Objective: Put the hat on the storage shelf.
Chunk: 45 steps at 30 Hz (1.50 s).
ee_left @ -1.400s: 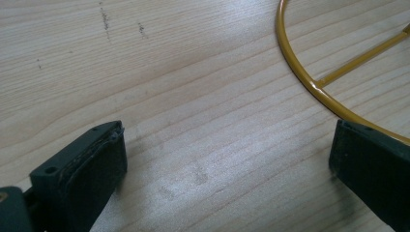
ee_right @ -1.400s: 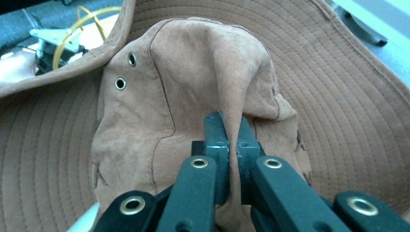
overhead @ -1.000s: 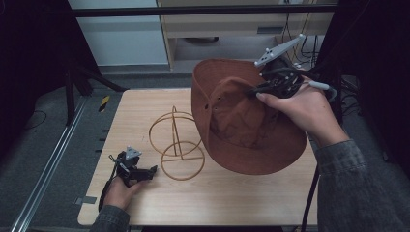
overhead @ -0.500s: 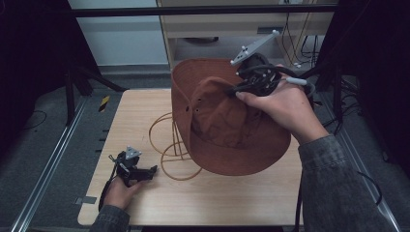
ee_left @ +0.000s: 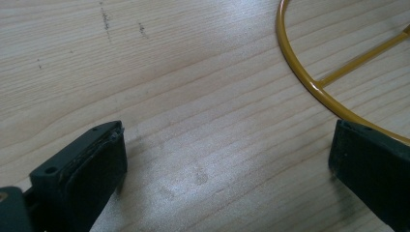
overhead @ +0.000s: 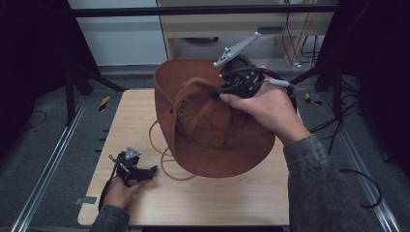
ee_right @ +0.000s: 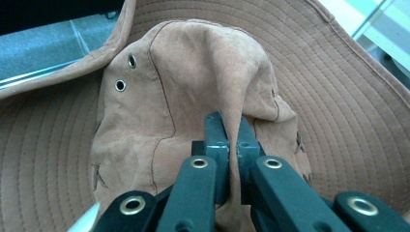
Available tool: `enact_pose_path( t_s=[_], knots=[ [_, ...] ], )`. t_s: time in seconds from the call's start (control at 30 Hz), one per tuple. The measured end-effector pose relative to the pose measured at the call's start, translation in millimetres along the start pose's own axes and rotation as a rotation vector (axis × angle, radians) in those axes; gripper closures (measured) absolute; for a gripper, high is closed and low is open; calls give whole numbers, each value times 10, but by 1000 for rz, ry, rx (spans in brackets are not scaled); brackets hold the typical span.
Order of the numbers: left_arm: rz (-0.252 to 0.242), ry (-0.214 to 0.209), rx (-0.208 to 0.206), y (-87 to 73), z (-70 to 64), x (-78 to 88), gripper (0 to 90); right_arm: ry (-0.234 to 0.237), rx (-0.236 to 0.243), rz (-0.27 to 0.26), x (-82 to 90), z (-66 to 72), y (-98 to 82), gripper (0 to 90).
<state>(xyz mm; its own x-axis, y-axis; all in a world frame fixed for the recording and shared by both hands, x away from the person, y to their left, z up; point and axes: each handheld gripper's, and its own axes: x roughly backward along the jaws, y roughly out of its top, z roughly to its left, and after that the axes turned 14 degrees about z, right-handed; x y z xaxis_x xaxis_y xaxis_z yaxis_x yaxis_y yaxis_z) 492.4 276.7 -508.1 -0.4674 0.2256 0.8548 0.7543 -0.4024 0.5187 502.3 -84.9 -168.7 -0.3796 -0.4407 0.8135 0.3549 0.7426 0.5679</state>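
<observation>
A brown suede wide-brimmed hat (overhead: 208, 140) hangs tilted above the table, its crown facing me. My right gripper (overhead: 218, 92) is shut on a fold of the crown, and the right gripper view shows its jaws (ee_right: 231, 130) pinching the hat (ee_right: 159, 87) fabric. A yellow wire stand (overhead: 153, 142) sits on the table, mostly hidden under the hat. My left gripper (overhead: 152, 170) lies at the front left of the table. It is open (ee_left: 227, 154) with bare wood between its jaws, and the stand's base ring (ee_left: 300, 79) runs just past one jaw.
The wooden table (overhead: 241, 203) has free surface along its front and right. Metal floor rails (overhead: 43, 174) run at the left. A black frame bar (overhead: 203, 9) crosses the back, with a cabinet behind it. Cables (overhead: 358, 183) lie on the floor at the right.
My right gripper has carried the hat leftward over the wire stand, which is now largely covered. The left gripper has stayed put.
</observation>
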Motion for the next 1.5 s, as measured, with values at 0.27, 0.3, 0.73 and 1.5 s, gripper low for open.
enact_pose_path(
  t_s=[0.27,0.3,0.73,1.5],
  knots=[
    [0,0,0,0,0,0,0,20,15,-37,-85,112,110,890],
    [0,0,0,0,0,0,0,20,15,-37,-85,112,110,890],
    [-1,-1,1,0,-1,-2,0,37,35,-45,-214,200,263,890],
    [2,-1,0,1,-1,0,0,52,42,-35,-418,250,416,888]
  ],
)
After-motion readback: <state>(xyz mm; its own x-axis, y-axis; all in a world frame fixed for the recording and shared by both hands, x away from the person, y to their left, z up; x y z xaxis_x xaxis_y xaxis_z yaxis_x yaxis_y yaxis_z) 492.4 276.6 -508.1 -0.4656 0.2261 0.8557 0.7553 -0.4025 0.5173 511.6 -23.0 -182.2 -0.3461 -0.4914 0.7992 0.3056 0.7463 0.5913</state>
